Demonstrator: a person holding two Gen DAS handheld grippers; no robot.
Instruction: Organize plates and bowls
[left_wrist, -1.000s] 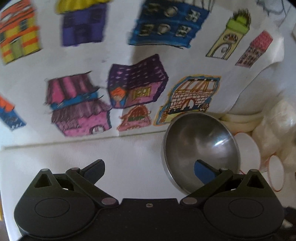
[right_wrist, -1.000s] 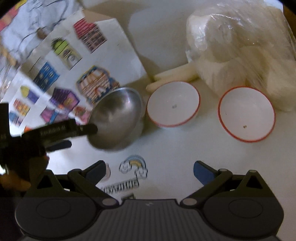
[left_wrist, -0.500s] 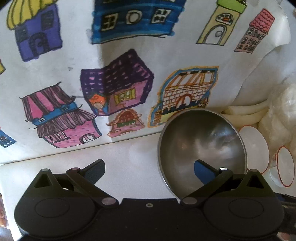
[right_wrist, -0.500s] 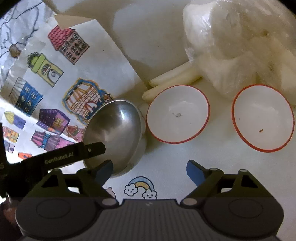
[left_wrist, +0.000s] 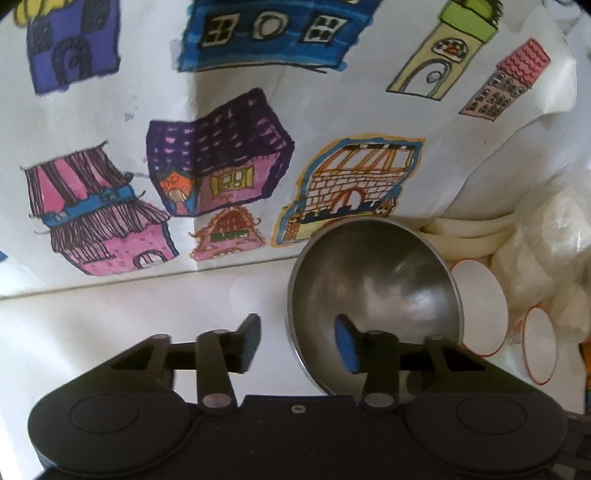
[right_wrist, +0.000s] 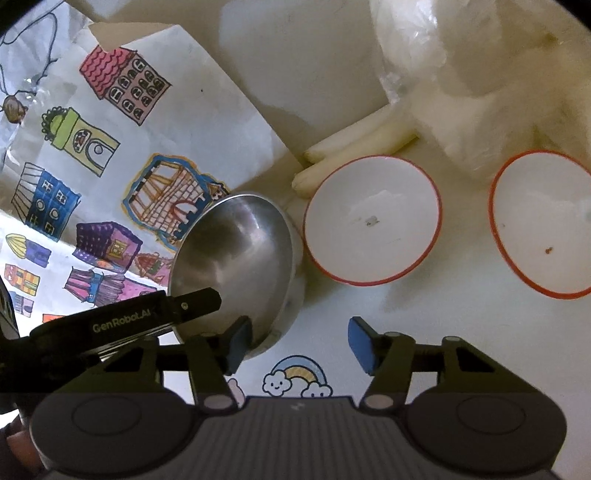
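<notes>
While closing, left tool (left_wrist: 297, 345) straddles steel bowl (left_wrist: 373, 291) rim, unpinched | right tool (right_wrist: 297, 345) closing, spread, empty

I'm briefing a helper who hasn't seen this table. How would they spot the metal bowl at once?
Find the big sheet of coloured house drawings; at its near edge, by the brick house, sits the metal bowl. To its right stand two white bowls with red rims. It alone is bare, shiny steel, tilted on its side, with the left gripper straddling its rim.
</notes>
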